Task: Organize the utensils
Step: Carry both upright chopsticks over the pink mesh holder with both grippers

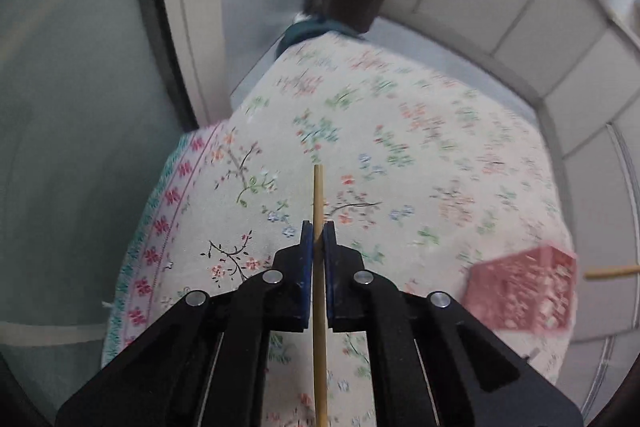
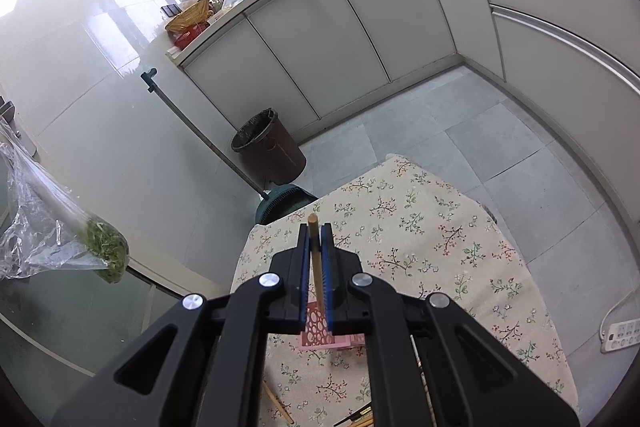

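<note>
Above the floral-clothed surface (image 1: 400,131), the left tool (image 1: 318,239) pinches a bamboo chopstick (image 1: 319,195) well left of the pink perforated holder (image 1: 524,291); the right tool (image 2: 316,247) clamps a second chopstick (image 2: 313,227) just above that holder (image 2: 320,331). Light, stiff and smooth, such sticks seem prone to pivoting; a grip near mid-length looks steadiest.

We count two hand-held grippers, left (image 1: 318,231) and right (image 2: 316,233), two clamped chopsticks (image 1: 319,267) (image 2: 316,259), one pink utensil basket (image 1: 524,293), one bin (image 2: 267,147).
</note>
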